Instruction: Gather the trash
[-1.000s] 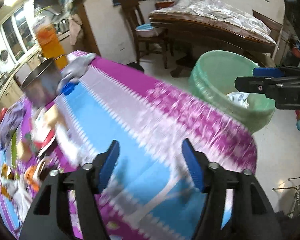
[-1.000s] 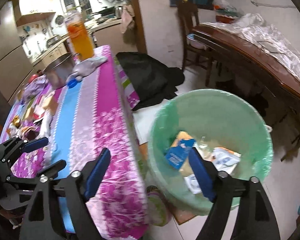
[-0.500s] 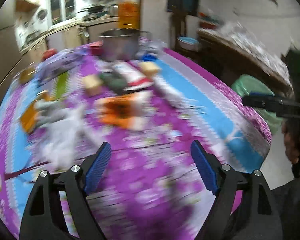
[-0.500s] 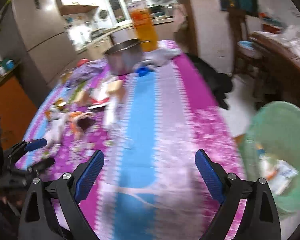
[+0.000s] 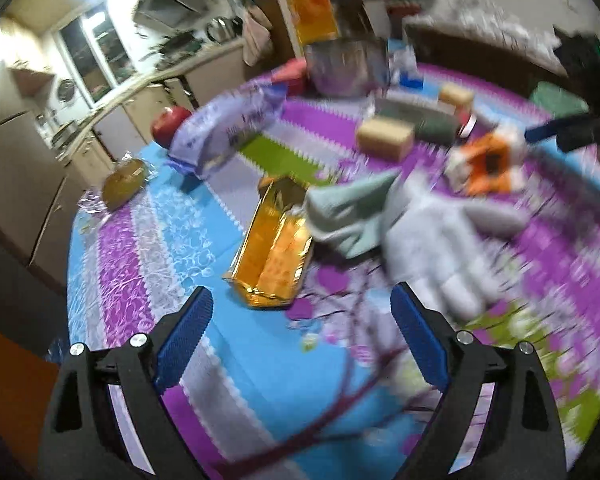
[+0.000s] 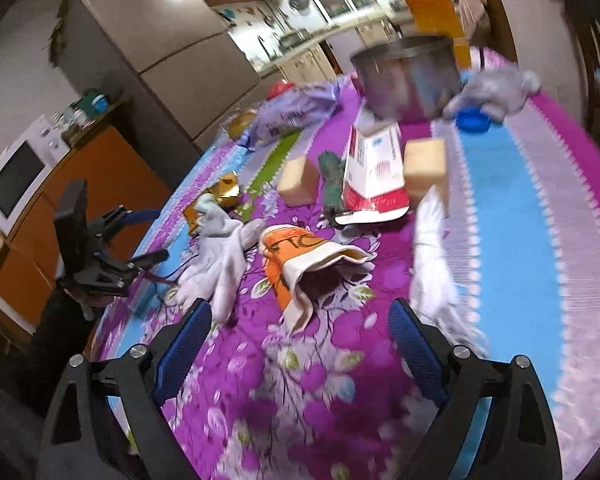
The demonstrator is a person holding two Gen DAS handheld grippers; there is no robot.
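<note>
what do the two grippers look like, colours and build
Both the left gripper and right gripper match: black plastic frames with cut-out slots and silver screws, and jaws lined with blue ribbed pads. No cables or sleeves show.

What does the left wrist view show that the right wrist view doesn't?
Only the left wrist view shows the gold wrapper whole, lying just ahead of the open left gripper.

Only the right wrist view shows the red-and-white carton, the refrigerator and the microwave.

Both show the orange paper cup, the white gloves, the metal pot and the purple bag.
</note>
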